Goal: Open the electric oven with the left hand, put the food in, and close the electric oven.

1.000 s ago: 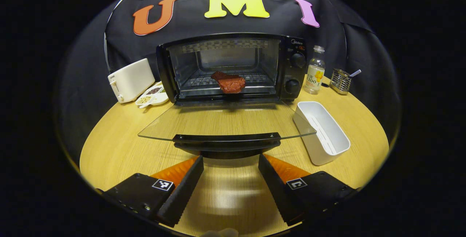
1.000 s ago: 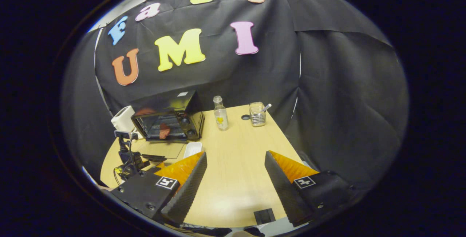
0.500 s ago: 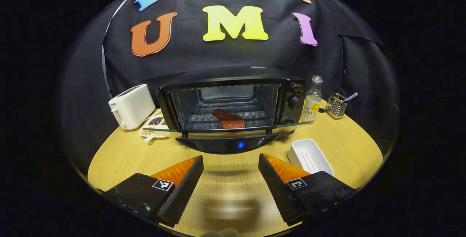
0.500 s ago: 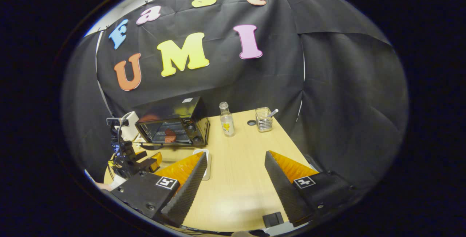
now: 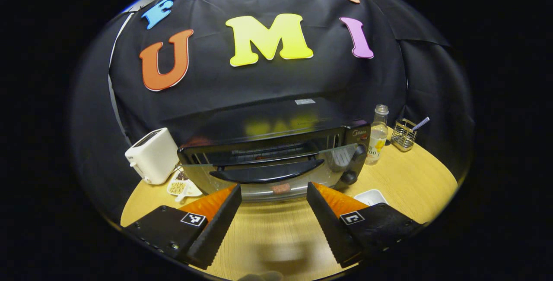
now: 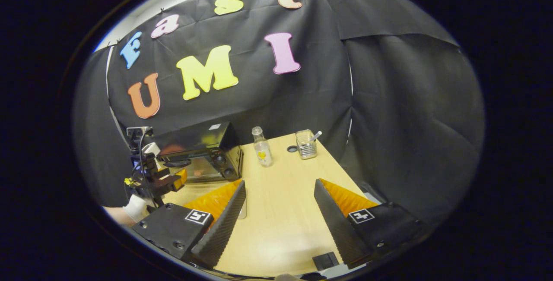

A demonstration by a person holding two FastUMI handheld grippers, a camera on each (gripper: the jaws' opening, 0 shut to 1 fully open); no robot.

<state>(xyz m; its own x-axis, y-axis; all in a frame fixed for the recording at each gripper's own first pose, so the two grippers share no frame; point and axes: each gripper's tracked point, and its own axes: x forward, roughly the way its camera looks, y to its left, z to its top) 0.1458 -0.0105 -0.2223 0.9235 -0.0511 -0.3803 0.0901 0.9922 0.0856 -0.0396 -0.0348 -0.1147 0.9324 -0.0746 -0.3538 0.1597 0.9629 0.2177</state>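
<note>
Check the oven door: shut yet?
Not fully. The black electric oven's glass door leans out, a gap showing above its handle.

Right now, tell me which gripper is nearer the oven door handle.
Left. The left gripper sits open just below and in front of the oven door handle. The right gripper hangs open over the table, well to the right of the oven.

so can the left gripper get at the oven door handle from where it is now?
Probably yes. The left gripper is open and faces the door handle head on, with bare table between them. The door is tilted, nearly closed.
</note>
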